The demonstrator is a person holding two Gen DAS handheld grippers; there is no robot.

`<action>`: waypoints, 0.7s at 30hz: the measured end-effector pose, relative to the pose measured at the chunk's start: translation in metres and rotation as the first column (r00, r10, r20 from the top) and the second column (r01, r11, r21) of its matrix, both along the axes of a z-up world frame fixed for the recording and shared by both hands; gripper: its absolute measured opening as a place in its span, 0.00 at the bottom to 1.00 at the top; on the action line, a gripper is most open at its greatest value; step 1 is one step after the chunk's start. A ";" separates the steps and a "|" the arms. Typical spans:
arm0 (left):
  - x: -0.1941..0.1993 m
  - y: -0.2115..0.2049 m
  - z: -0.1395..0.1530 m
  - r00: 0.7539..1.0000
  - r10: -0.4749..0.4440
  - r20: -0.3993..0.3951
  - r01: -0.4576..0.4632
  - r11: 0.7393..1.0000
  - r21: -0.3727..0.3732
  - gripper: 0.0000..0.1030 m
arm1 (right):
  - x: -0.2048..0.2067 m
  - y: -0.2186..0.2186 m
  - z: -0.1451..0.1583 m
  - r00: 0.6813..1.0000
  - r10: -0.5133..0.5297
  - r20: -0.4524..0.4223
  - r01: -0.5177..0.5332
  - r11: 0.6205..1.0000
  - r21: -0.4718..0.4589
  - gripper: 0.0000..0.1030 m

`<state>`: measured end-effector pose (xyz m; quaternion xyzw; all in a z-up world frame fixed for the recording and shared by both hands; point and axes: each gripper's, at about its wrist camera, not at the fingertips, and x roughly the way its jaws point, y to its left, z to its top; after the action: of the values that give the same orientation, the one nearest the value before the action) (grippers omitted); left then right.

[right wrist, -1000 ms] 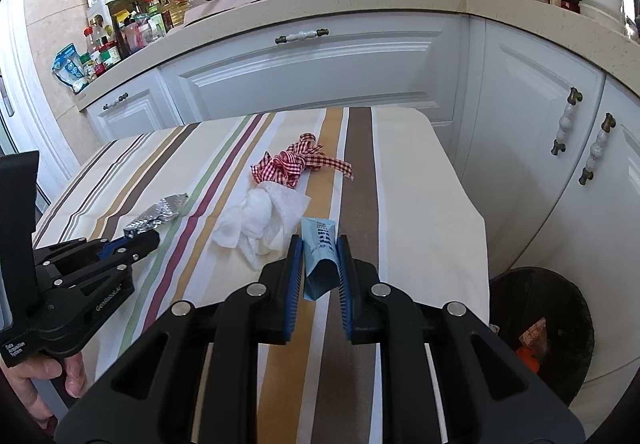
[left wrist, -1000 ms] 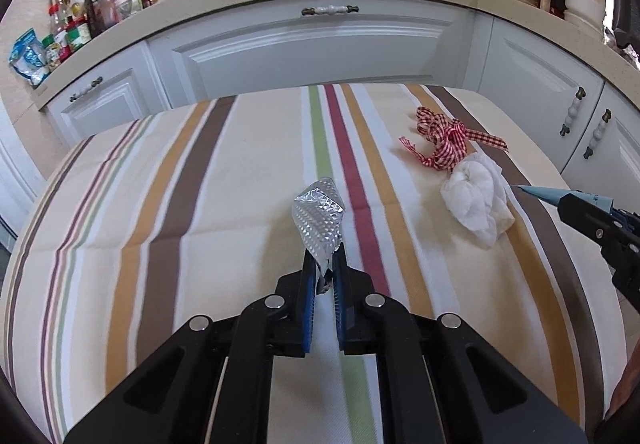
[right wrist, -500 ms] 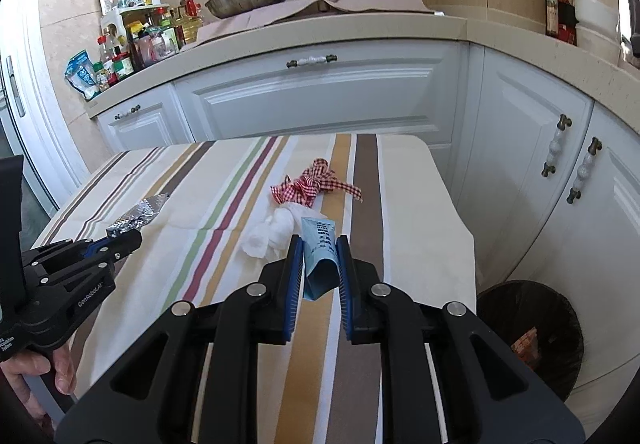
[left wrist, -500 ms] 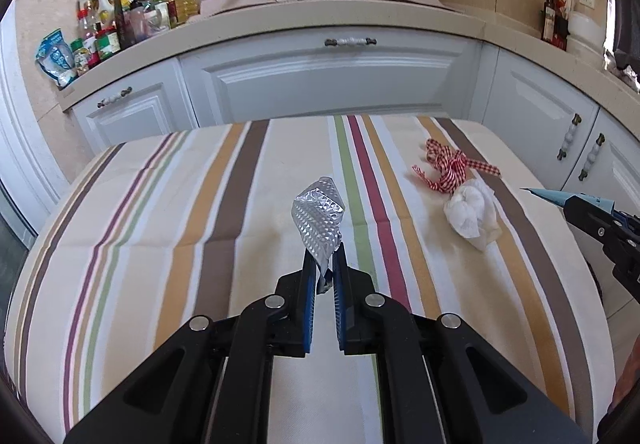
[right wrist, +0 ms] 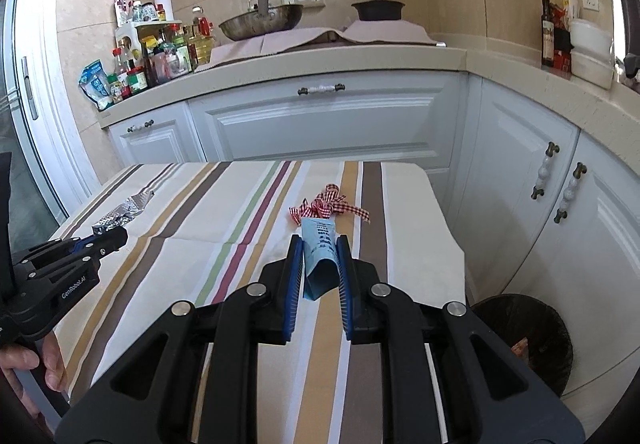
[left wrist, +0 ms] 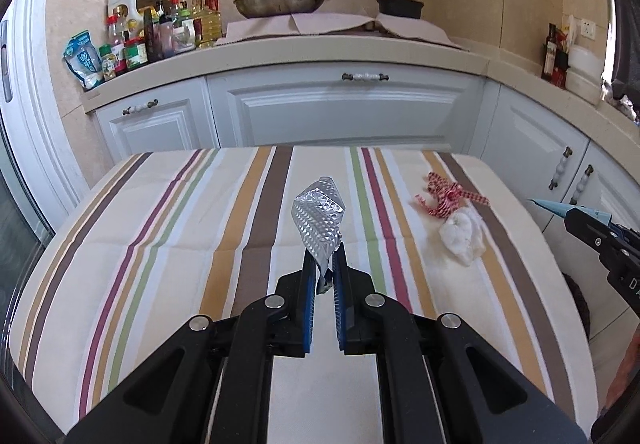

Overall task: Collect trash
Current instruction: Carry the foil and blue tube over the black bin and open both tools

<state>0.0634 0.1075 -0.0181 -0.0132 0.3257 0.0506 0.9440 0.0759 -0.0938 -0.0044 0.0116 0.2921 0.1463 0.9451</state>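
Crumpled foil wrapper [left wrist: 319, 219] is sitting pinched in my left gripper [left wrist: 325, 268]. My right gripper [right wrist: 320, 258] is clamping a blue tube [right wrist: 319, 256] above the striped tablecloth [right wrist: 224, 215]

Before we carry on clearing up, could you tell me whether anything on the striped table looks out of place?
Yes: a red checked ribbon and a crumpled white tissue lie loose near the tablecloth's right edge, uncollected. Nothing looks spilled or damaged.
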 end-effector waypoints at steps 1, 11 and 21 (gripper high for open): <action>-0.003 -0.001 0.004 1.000 -0.004 0.013 0.004 1.000 -0.004 0.09 | -0.003 -0.002 0.003 1.000 -0.005 0.008 0.005 1.000 0.001 0.16; -0.029 -0.026 0.033 0.991 -0.076 0.114 0.079 0.997 -0.019 0.09 | -0.038 -0.019 0.030 0.995 -0.054 0.079 0.054 0.999 -0.002 0.16; -0.043 -0.072 0.054 0.961 -0.199 0.190 0.208 0.978 -0.028 0.09 | -0.068 -0.055 0.045 0.981 -0.137 0.134 0.138 0.990 0.002 0.16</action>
<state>0.0209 0.0356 0.0354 -0.0069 0.2366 -0.0558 0.9700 0.0075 -0.1483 0.0409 0.0185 0.2272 0.0799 0.9704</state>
